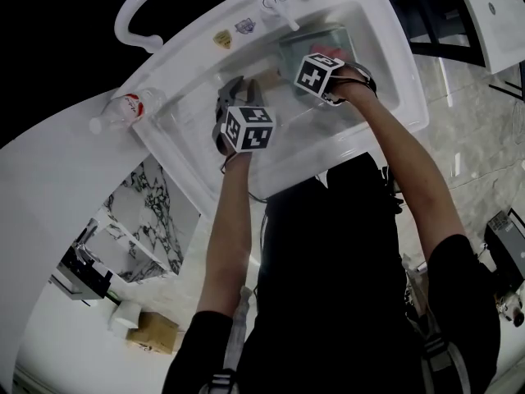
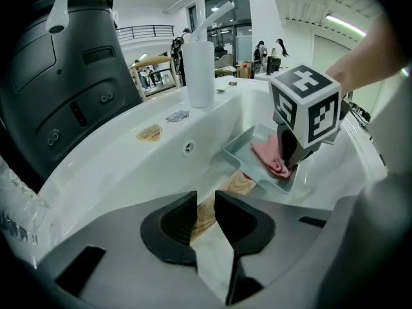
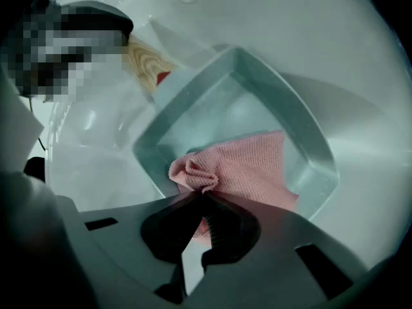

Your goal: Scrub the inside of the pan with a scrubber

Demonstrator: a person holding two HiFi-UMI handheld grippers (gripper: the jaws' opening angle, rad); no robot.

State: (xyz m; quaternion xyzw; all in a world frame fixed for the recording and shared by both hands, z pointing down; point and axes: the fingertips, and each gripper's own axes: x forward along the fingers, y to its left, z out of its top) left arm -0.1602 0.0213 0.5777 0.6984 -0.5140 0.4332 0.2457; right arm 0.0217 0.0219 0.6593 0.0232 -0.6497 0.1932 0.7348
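Pan (image 3: 215, 111): rectangular, pale blue-green with raised walls, lying in the basin of the white sink (image 1: 392, 105), toward the faucet end.
Scrubber (image 3: 254, 166): pink knitted cloth, lying on the pan floor near one corner, bunched into folds where it is gripped.
Right gripper (image 3: 203, 196): jaws pressed together on the folded edge of the scrubber; tips point down into the pan, and the cloth spreads out beyond them.
Wooden handle (image 3: 145, 60): light wood grain, projecting from the pan corner opposite the scrubber, with a small red part where it joins the pan.
Left gripper (image 2: 205, 203): jaws drawn in to a narrow gap with the wooden handle running between the pads; it sits low in the basin beside the pan.
Marker cubes: one on each gripper, both over the basin in the head view, near each other.
Sink fittings: white faucet (image 2: 199, 66) on the rear rim; round overflow opening (image 2: 188, 148) in the basin wall; two stickers (image 2: 149, 132) on the rim.
Counter: a clear plastic bottle (image 1: 123, 109) lies just beside the sink's left end.
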